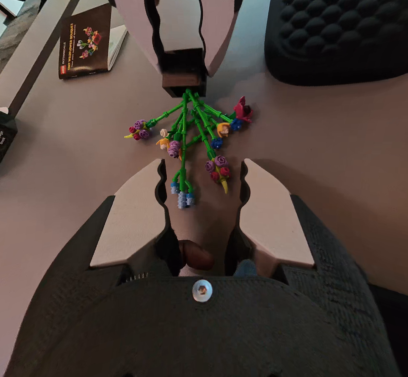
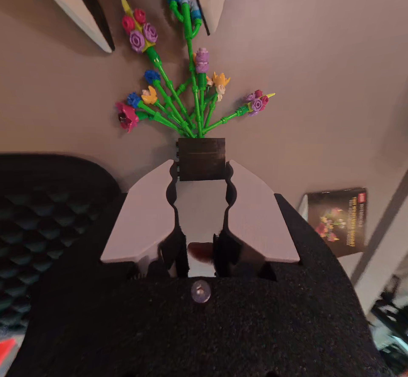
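With our right gripper (image 2: 199, 171) clamped on the dark brown brick-built square pot (image 2: 201, 159) of plastic flowers (image 2: 187, 92), we hold it steady and level while our left gripper (image 1: 203, 163), released, brackets the light-blue blooms (image 1: 183, 197) just ahead.

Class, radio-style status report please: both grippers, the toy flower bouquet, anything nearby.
Right gripper shut on brown base block of brick bouquet. Left gripper open, flanking light-blue flower tips. Booklet, black cushion off aside.
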{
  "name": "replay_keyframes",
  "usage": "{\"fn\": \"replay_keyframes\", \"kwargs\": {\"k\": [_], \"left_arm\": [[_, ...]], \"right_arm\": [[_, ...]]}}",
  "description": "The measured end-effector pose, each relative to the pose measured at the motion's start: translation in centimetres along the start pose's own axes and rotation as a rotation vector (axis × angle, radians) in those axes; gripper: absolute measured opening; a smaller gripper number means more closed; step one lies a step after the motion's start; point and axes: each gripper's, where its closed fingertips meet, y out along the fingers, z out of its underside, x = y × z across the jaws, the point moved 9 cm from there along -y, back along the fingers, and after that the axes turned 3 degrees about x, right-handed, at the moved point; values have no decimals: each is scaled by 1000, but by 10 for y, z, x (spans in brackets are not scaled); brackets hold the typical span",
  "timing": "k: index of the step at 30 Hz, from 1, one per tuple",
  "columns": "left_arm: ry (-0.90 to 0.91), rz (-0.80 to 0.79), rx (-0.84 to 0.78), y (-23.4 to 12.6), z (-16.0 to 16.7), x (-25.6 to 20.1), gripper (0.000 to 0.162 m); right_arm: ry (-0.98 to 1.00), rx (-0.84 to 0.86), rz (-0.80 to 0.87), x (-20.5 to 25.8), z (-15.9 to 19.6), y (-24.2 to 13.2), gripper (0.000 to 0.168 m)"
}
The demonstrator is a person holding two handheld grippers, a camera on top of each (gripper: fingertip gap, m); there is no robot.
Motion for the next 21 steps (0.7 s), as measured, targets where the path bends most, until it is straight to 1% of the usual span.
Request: {"fn": "replay_keyframes", "kwargs": {"k": [2, 6, 8, 9, 12, 15, 19, 20, 21], "left_arm": [[-9, -12, 5, 0, 0, 1, 64], [-10, -28, 9, 0, 1, 2, 62], [-15, -49, 16, 2, 1, 4, 59], [-17, -63, 20, 3, 1, 6, 57], [-7, -93, 23, 12, -2, 13, 56], [-25, -86, 25, 23, -9, 21, 60], [24, -53, 11, 36, -16, 33, 60], [39, -50, 11, 39, -17, 37, 60], [52, -52, 14, 43, -18, 42, 61]], "right_arm": [[-68, 73, 13, -3, -1, -4, 42], [-137, 215, 79, -11, 5, -11, 42], [-105, 209, 119, -14, 11, -16, 42], [-64, 164, 135, -16, 14, -19, 42], [113, -89, 175, -17, 20, -27, 42], [302, -404, 223, -18, 29, -35, 42], [568, -867, 290, -26, 48, -41, 42], [637, -974, 301, -28, 54, -41, 42], [695, -1046, 302, -29, 60, -40, 42]]}}
